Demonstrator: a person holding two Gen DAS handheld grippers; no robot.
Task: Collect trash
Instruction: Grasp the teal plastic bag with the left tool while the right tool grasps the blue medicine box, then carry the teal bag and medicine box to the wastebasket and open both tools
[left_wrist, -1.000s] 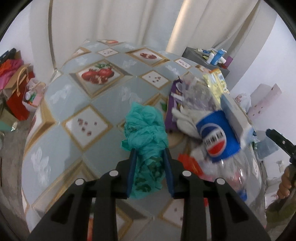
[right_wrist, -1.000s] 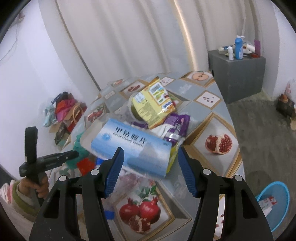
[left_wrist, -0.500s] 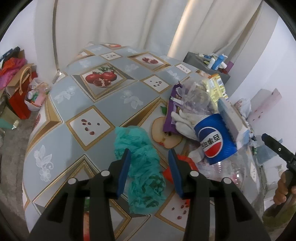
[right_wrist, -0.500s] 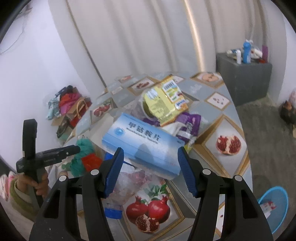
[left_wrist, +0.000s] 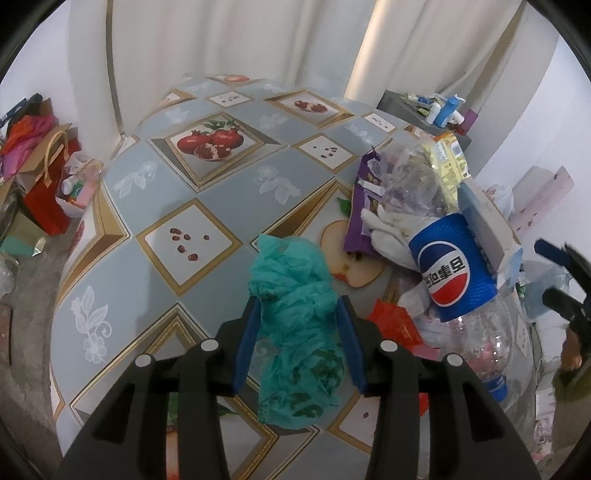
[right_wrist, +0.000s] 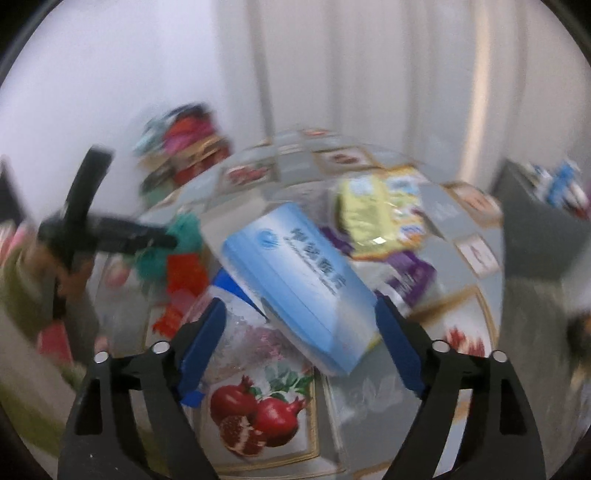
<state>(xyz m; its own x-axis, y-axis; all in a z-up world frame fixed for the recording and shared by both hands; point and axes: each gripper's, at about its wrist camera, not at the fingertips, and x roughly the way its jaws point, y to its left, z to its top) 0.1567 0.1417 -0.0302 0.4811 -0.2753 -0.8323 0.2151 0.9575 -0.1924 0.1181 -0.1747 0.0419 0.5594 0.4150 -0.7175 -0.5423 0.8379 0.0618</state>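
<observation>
On the table (left_wrist: 155, 236): a grey-blue cloth with gold-edged squares of pomegranates, seeds and a halved apple.
Trash pile: heaped toward the table's right side in the left wrist view, each piece touching the next.
Writing, bottle (left_wrist: 448, 275): blue label with a red, white and blue roundel and four white Chinese characters, too warped to read surely.
Writing, light blue box (right_wrist: 295, 280): a round logo and a row of blue Chinese characters, blurred.
Other wrappers: yellow snack bag (right_wrist: 373, 214), purple wrapper (left_wrist: 360, 206), red scraps (left_wrist: 395, 321); print too small to read.
Teal bag (left_wrist: 295, 325): crumpled, lying just left of the pile.
Left gripper (left_wrist: 297, 343): jaws part-way apart, straddling the teal bag; contact unclear.
Right gripper (right_wrist: 297, 347): jaws wide, having just been opening, the box between them, not pressed.
Open room: the table's left half and far end lie bare.
</observation>
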